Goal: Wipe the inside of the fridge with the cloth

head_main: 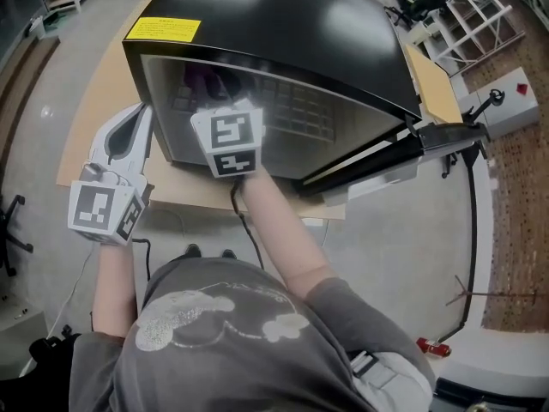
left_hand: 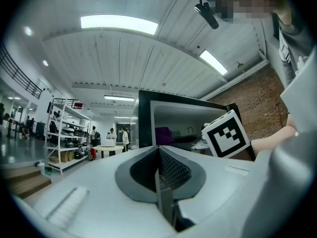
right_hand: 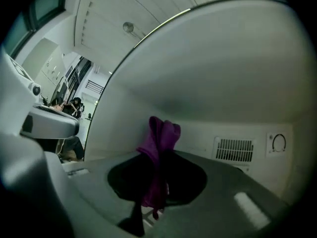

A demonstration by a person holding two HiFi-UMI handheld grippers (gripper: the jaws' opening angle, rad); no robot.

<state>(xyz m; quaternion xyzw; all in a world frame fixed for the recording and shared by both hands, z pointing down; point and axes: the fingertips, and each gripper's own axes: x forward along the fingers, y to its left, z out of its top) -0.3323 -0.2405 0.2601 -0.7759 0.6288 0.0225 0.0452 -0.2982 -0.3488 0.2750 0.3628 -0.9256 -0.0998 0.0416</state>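
Note:
A small black fridge stands open on a wooden table, its white inside facing me. My right gripper reaches into the fridge and is shut on a purple cloth that sticks up between its jaws. From the head view the right gripper's marker cube sits at the fridge mouth and the cloth shows faintly inside. My left gripper hangs outside, at the fridge's left front corner. Its jaws are closed together with nothing between them. The open fridge and cloth show beyond it.
The fridge door is swung open to the right. A vent grille and a dial are on the fridge's back wall. The wooden table edge lies under my left gripper. Shelving and people stand far behind.

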